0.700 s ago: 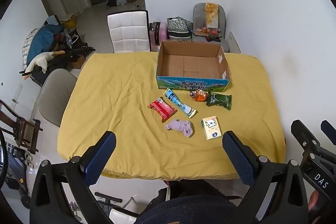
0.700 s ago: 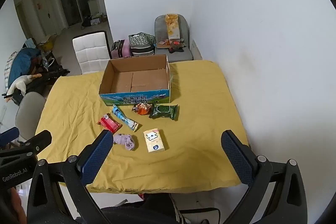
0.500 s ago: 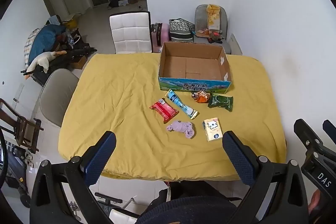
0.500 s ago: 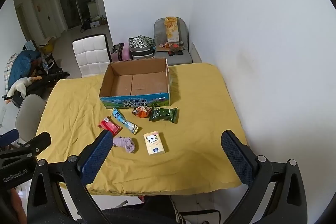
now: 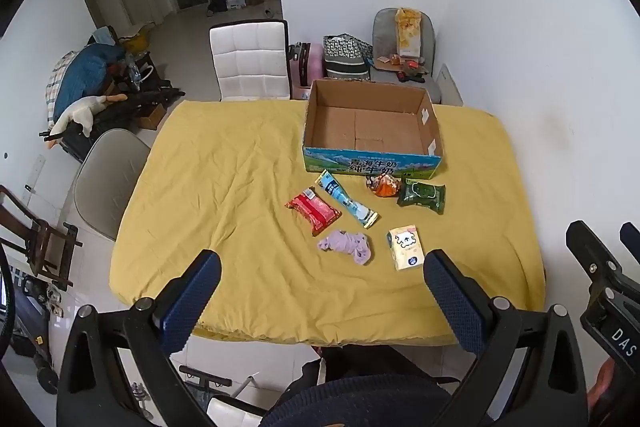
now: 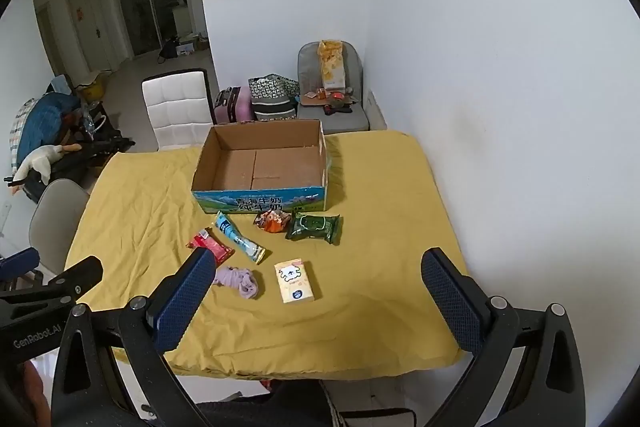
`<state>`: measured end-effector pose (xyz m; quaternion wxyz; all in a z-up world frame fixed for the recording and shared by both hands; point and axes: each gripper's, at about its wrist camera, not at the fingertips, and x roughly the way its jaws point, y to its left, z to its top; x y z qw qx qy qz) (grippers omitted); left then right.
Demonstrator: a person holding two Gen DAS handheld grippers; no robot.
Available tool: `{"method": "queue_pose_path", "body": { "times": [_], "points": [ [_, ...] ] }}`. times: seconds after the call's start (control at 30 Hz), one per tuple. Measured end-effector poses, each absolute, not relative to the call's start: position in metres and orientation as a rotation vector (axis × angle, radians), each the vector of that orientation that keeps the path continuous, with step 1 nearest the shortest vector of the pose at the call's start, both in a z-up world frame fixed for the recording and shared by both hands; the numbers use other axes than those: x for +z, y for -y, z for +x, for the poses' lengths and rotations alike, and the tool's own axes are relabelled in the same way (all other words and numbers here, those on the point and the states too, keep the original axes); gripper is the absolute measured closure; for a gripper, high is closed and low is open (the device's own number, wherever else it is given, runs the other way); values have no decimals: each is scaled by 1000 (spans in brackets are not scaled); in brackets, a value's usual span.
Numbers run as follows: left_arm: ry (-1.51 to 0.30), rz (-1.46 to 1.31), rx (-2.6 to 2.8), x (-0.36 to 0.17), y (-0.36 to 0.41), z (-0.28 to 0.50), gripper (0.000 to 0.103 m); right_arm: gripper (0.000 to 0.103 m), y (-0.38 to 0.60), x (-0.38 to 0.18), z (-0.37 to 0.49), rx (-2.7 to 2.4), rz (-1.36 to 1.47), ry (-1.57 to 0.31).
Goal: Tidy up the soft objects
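An open cardboard box (image 5: 372,125) (image 6: 264,167) stands empty on the yellow-covered table (image 5: 224,187) (image 6: 380,195). In front of it lie a red packet (image 5: 313,210) (image 6: 210,246), a blue-white tube packet (image 5: 346,198) (image 6: 239,236), an orange snack bag (image 5: 383,185) (image 6: 272,221), a green wipes pack (image 5: 422,194) (image 6: 314,227), a purple sock (image 5: 347,245) (image 6: 239,279) and a yellow tissue pack (image 5: 406,247) (image 6: 294,279). My left gripper (image 5: 320,303) and my right gripper (image 6: 316,301) are both open and empty, held above the table's near edge, well short of the items.
A white chair (image 5: 250,61) stands behind the table and a beige chair (image 5: 108,179) at its left. A grey chair (image 5: 404,51) with clutter, bags and a suitcase stand against the back wall. A white wall runs close along the table's right side.
Both grippers have moved slightly forward and lower toward the table; the items sit a little lower in the left view. Nothing on the table has moved.
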<state>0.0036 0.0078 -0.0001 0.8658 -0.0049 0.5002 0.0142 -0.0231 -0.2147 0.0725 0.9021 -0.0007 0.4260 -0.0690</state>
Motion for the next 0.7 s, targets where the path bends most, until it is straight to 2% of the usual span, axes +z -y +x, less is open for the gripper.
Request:
{"method": "queue_pose_path", "body": {
  "times": [0.7],
  "points": [
    [-1036,2,29,4,-3,5,0,0,212,77,-26,-132,2,-857]
  ]
}}
